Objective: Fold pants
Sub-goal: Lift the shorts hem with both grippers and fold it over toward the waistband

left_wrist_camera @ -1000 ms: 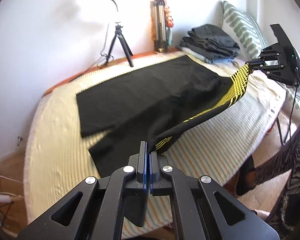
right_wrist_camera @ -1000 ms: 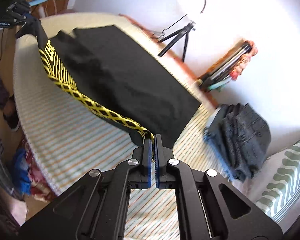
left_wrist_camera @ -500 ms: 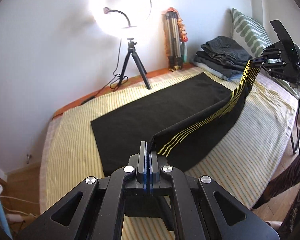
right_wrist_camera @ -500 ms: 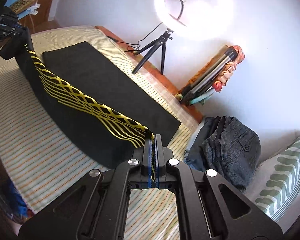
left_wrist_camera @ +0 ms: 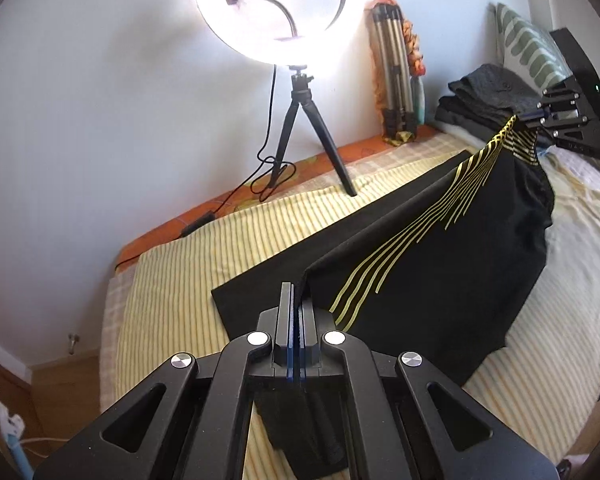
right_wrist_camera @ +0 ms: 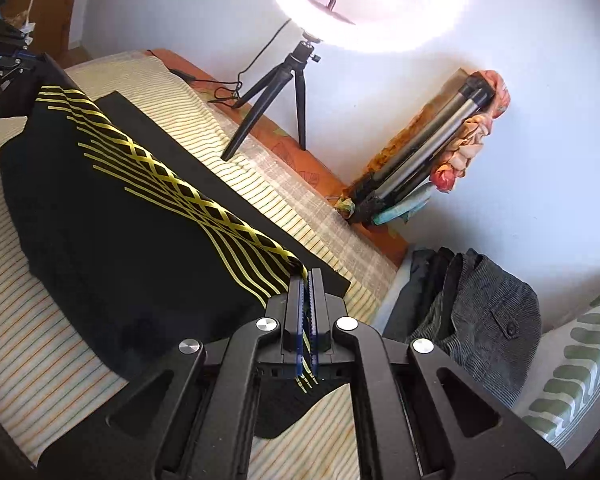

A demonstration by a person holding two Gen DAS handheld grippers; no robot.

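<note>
Both tongs clamp pants [left_wrist_camera: 440, 264] — taut.

Your pants [left_wrist_camera: 440, 264] are black with crossing yellow stripes. Your tongs are black with blue pads [right_wrist_camera: 299, 320]. The bed [left_wrist_camera: 204, 264] wears cream sheeting with thin yellow and orange stripes. The folded clothes [right_wrist_camera: 484, 320] are dark grey; the pillow [right_wrist_camera: 580, 368] is white with green wavy bands.

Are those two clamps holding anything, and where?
Both hold the black pants by the yellow-striped side edge: left hand-held gripper at one end, right hand-held gripper at the other.
</note>
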